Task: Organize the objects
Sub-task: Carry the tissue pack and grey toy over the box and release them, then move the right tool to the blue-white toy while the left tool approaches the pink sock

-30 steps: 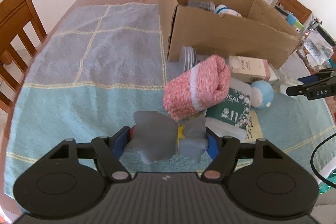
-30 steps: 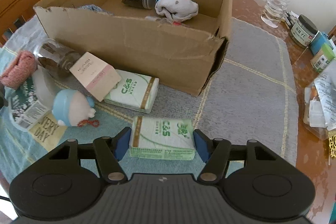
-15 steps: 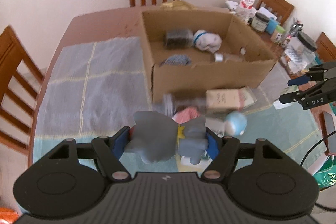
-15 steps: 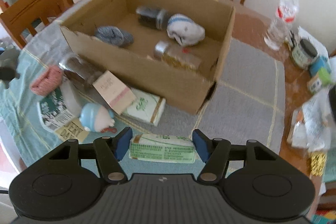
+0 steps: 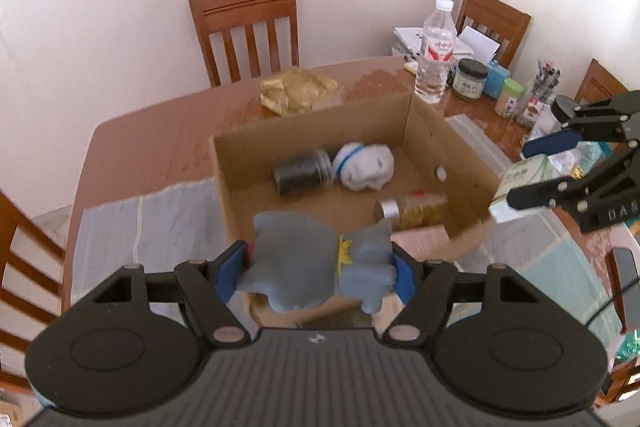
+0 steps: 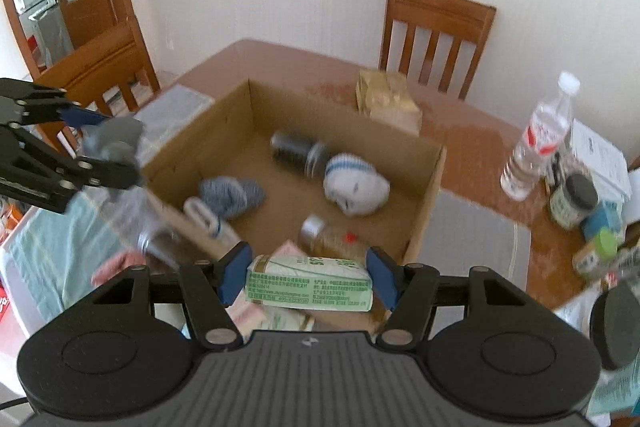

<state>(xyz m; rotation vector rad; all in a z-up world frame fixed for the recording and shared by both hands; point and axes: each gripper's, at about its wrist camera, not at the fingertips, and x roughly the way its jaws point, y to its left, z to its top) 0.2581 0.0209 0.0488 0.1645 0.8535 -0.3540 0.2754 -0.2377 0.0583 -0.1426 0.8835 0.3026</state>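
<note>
Blur smears the box's (image 6: 424, 211) near wall. Left gripper (image 5: 316, 269) clamps a grey toy (image 5: 304, 259); right gripper (image 6: 306, 277) clamps a green tissue pack (image 6: 308, 287), both above the box.

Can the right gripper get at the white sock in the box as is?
Probably not: the right gripper is shut on a tissue pack. The cardboard box is open-topped and the white sock lies uncovered.
</note>
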